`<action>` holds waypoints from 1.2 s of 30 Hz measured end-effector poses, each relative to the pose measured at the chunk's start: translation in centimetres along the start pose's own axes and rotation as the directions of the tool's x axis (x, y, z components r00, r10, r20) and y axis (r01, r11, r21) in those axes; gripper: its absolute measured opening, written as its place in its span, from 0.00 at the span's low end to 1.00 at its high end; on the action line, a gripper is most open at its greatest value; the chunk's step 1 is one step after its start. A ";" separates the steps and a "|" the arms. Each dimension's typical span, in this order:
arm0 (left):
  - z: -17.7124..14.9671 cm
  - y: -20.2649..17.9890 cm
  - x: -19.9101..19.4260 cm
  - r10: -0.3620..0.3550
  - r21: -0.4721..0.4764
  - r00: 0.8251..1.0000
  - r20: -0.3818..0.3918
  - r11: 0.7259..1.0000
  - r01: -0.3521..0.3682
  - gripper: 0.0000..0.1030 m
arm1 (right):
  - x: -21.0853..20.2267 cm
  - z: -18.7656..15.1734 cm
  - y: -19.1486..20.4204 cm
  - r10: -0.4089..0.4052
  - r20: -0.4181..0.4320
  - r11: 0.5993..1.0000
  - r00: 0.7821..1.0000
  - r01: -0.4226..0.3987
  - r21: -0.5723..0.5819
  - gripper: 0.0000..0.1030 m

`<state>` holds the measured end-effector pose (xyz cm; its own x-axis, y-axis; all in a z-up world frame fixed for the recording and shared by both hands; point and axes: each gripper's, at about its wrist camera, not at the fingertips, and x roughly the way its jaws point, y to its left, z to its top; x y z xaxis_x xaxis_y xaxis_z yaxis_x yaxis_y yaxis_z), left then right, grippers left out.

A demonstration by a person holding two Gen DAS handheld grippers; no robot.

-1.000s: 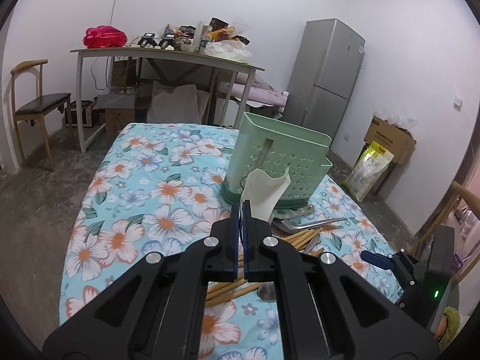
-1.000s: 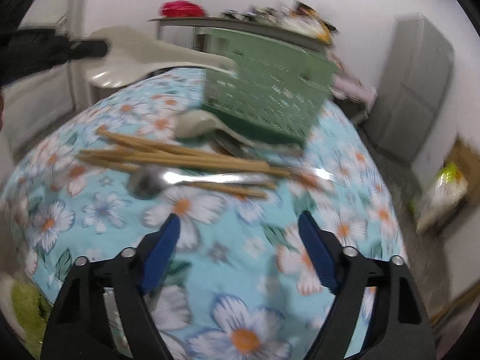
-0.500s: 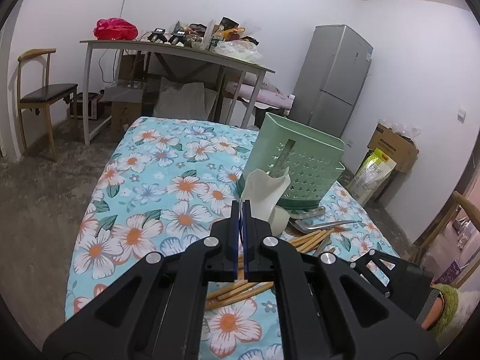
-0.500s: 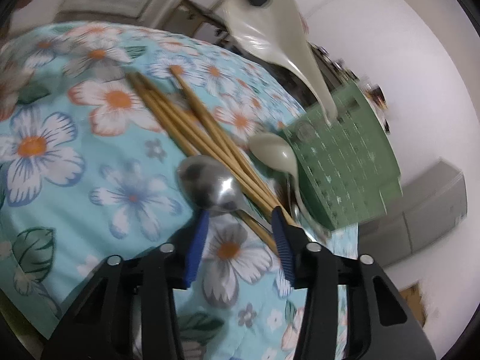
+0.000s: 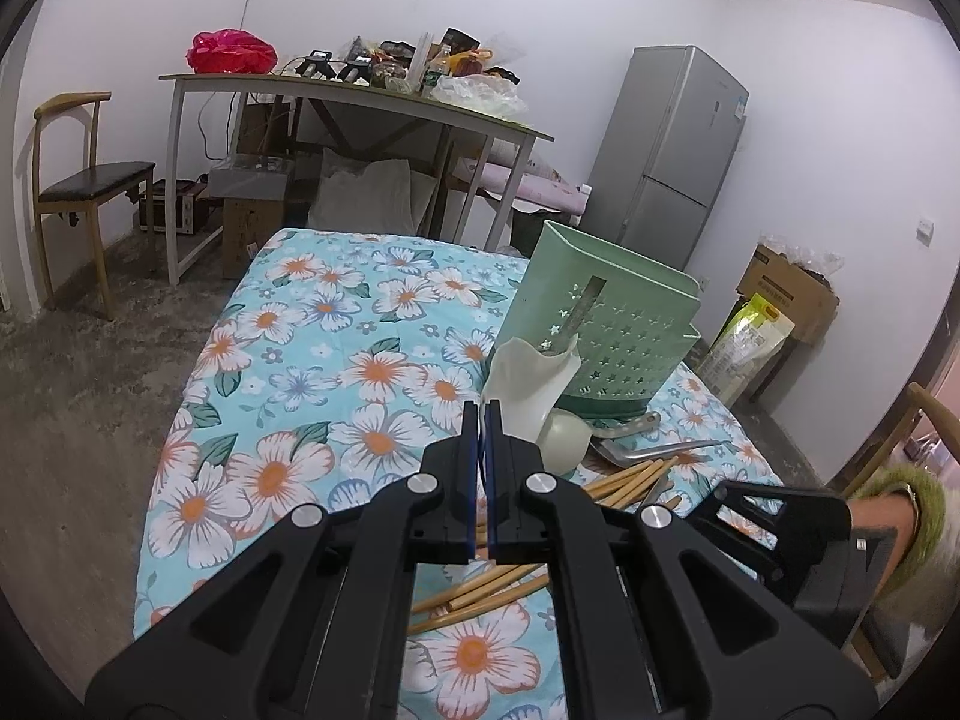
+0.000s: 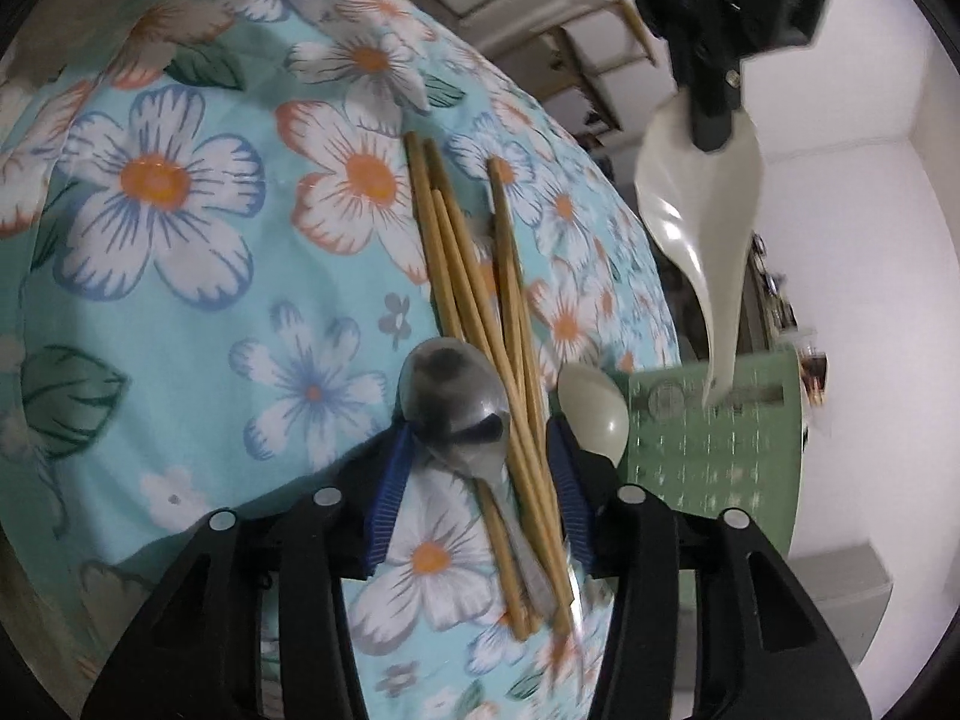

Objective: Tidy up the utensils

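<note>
Since a second ago the right gripper has rolled hard and dropped in over the utensil pile, so the tablecloth now sits tilted in its view; the left gripper has hardly shifted. The right jaws now straddle the metal spoon and the bamboo chopsticks; they are opening, and the blue pads do not press on either utensil. The spoon is grey and shiny, bowl away from the camera, handle running back between the fingers toward the gripper body. The chopsticks are long tan sticks lying loosely side by side on the floral cloth, their long axis running from under the right gripper out across the table, crossing beside the spoon bowl. Just past the right finger lies a pale plastic spoon, bowl up, beside the green utensil holder.

The left gripper is clenched on a white ladle-like spoon, holding it at its broad end above the table; in the right wrist view the spoon's slim handle points down toward the holder's slotted wall. In the left wrist view the holder stands upright on the cloth, perforated with small stars, with the right gripper low at the right.
</note>
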<state>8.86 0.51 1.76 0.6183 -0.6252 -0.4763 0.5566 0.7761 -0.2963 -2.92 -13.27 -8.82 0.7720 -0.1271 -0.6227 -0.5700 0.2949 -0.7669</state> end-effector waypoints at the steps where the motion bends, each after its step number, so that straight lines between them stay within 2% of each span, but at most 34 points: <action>1: 0.0 0.0 0.0 0.000 -0.001 1.000 0.001 1.000 0.000 0.01 | 0.1 0.1 -0.2 0.018 0.006 1.000 1.000 -0.017 -0.008 0.45; 7: 0.0 0.4 0.7 -0.013 -0.017 1.000 -0.013 1.000 0.012 0.01 | 1.1 0.2 -2.5 0.133 0.022 0.991 0.991 -0.134 0.025 0.45; 12: 0.0 0.3 1.2 -0.019 -0.003 0.999 -0.026 1.000 0.019 0.01 | 2.1 0.0 -5.0 0.314 0.036 0.947 0.949 -0.316 0.059 0.45; 14: 0.1 0.1 1.2 -0.018 0.002 1.000 -0.022 1.000 0.018 0.01 | 2.5 -0.1 -5.5 0.354 0.039 0.932 0.934 -0.356 0.069 0.45; 15: 0.1 0.1 1.2 -0.017 0.002 1.000 -0.019 1.000 0.017 0.01 | 2.4 0.0 -5.4 0.352 0.040 0.933 0.935 -0.354 0.069 0.42; 16: 0.2 0.1 1.1 -0.015 0.000 1.000 -0.015 1.000 0.015 0.01 | 2.1 0.0 -4.9 0.336 0.040 0.939 0.941 -0.338 0.060 0.35; 17: 0.2 0.1 1.0 -0.012 -0.003 1.000 -0.012 1.000 0.012 0.01 | 1.7 0.0 -4.2 0.298 0.041 0.953 0.954 -0.300 0.046 0.35; 19: 0.2 0.3 1.0 -0.006 -0.013 1.000 -0.011 1.000 0.006 0.01 | 0.6 0.0 -2.2 0.184 0.043 0.983 0.982 -0.184 0.001 0.34; 21: 0.2 0.3 0.9 -0.002 -0.018 1.000 -0.012 1.000 0.002 0.01 | -0.3 0.0 -0.1 0.044 0.043 0.998 0.998 -0.042 -0.038 0.33; 22: 0.2 0.4 0.9 0.000 -0.020 1.000 -0.015 1.000 0.000 0.01 | -0.7 0.0 1.1 -0.029 0.042 0.998 0.999 0.031 -0.054 0.33; 25: 0.2 0.4 0.9 0.000 -0.017 1.000 -0.015 1.000 0.000 0.01 | -1.8 0.1 3.4 -0.159 0.049 0.985 0.986 0.162 -0.059 0.32; 28: 0.2 0.4 0.8 0.000 -0.015 1.000 -0.009 1.000 0.000 0.01 | -2.5 0.2 4.0 -0.208 0.035 0.978 0.978 0.207 0.010 0.32; 31: 0.2 0.3 0.5 0.002 -0.015 1.000 -0.001 1.000 -0.002 0.01 | -3.0 0.3 4.7 -0.264 0.003 0.964 0.965 0.263 0.029 0.31; 36: 0.2 0.3 0.0 0.006 -0.014 1.000 0.003 1.000 -0.006 0.01 | -4.1 -0.1 5.5 -0.239 -0.016 0.970 0.971 0.239 0.034 0.31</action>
<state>9.09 0.73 1.86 0.6232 -0.6206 -0.4759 0.5449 0.7811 -0.3049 -9.22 -11.24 -10.48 0.8812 -0.2091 -0.4241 -0.3591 0.2877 -0.8879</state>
